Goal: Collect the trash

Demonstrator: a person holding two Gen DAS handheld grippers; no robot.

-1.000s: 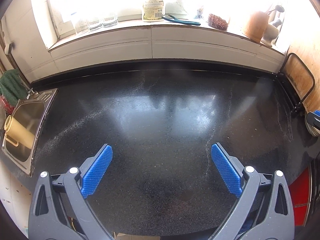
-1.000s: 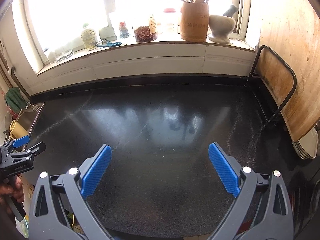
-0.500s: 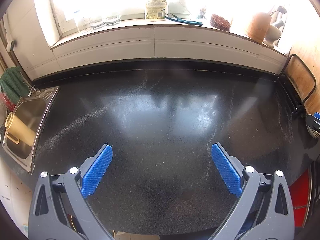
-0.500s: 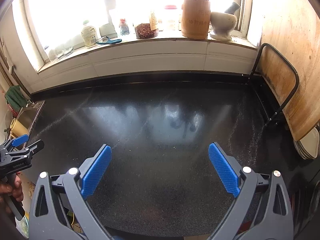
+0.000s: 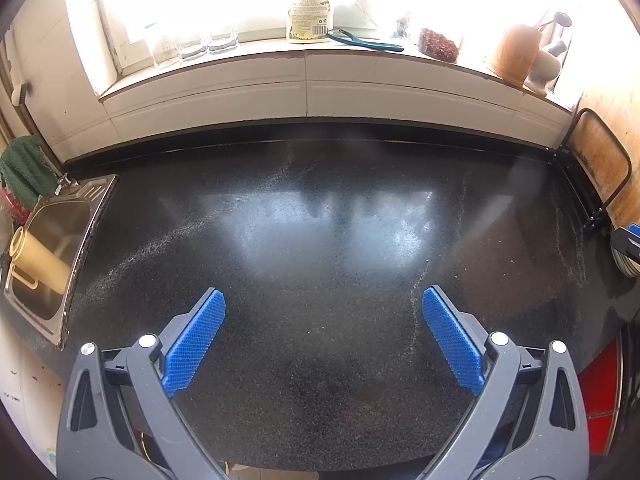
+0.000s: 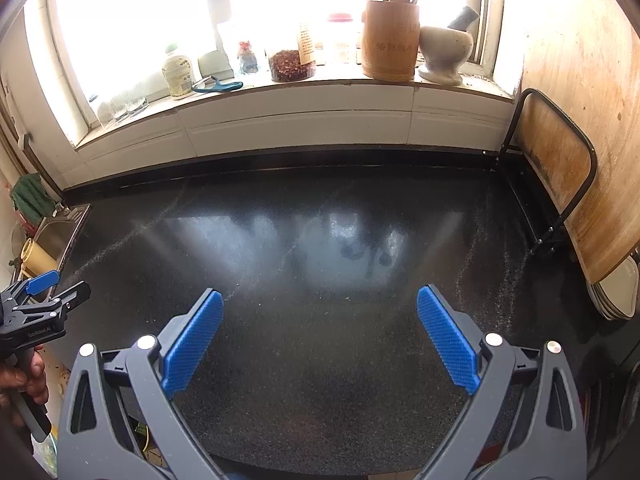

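Note:
My left gripper [image 5: 323, 300] is open and empty, held over the near part of a black speckled countertop [image 5: 320, 216]. My right gripper [image 6: 319, 300] is also open and empty over the same countertop [image 6: 320, 220]. The left gripper also shows at the left edge of the right wrist view [image 6: 44, 292], held by a hand. The tip of the right gripper shows at the right edge of the left wrist view [image 5: 629, 238]. I see no trash on the countertop in either view.
A steel sink [image 5: 52, 248] with a tan mug [image 5: 36, 260] lies at the left. The windowsill holds a bottle [image 5: 310, 16], blue scissors [image 5: 364, 42], a utensil holder [image 6: 390, 40] and a mortar [image 6: 444, 54]. A wooden board [image 6: 576, 120] in a black rack and plates [image 6: 616, 292] stand at the right.
Both grippers have drawn back and risen slightly, so the scene sits a little lower in both views. Both stay open.

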